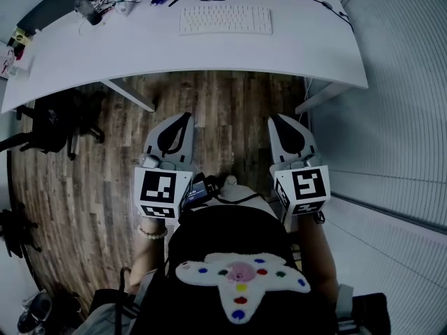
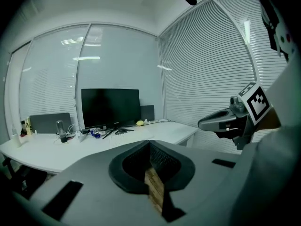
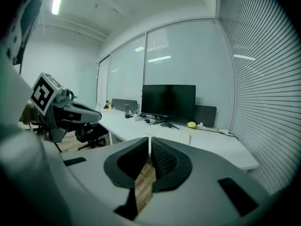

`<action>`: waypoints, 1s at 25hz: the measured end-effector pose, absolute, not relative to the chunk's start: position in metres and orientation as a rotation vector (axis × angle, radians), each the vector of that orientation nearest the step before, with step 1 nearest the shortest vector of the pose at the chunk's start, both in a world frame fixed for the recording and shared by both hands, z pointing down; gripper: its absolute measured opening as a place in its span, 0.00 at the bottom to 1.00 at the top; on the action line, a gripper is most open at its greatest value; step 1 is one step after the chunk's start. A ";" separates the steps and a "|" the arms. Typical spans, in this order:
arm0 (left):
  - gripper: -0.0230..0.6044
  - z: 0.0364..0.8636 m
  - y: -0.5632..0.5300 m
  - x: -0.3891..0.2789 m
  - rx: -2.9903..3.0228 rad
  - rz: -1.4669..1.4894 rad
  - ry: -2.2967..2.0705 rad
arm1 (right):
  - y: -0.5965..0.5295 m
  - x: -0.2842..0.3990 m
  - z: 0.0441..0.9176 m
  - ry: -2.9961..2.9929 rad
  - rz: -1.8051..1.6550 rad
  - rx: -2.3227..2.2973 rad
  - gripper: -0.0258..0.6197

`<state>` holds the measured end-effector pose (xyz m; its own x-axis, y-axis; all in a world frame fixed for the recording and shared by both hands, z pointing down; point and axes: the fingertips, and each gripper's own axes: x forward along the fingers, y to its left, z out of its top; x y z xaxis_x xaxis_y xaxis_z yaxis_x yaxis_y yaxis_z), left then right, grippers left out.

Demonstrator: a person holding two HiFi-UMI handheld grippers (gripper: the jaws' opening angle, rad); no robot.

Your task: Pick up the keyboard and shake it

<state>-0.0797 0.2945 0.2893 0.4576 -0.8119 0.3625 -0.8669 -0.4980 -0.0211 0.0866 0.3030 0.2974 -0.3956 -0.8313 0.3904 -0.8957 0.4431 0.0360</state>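
Holds left tongs (image 1: 184, 118) and right tongs (image 1: 276, 121) pressed together, empty, side by side over the floor (image 1: 223, 100), well apart from the keyboard (image 1: 225, 19) on the white worktop (image 1: 314, 51).

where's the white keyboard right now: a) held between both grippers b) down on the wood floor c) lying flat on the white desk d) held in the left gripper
c: the keyboard lies flat on the desk, while the left gripper and right gripper are both shut and empty, well short of it above the wood floor.
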 end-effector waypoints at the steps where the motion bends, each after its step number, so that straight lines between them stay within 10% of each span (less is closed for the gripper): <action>1: 0.06 0.289 0.294 -0.077 2.534 0.494 -1.485 | 0.302 0.090 0.299 -2.354 0.262 1.471 0.10; 25: 0.06 0.297 0.201 -0.050 2.630 0.446 -1.438 | 0.218 0.121 0.309 -2.377 0.333 1.615 0.10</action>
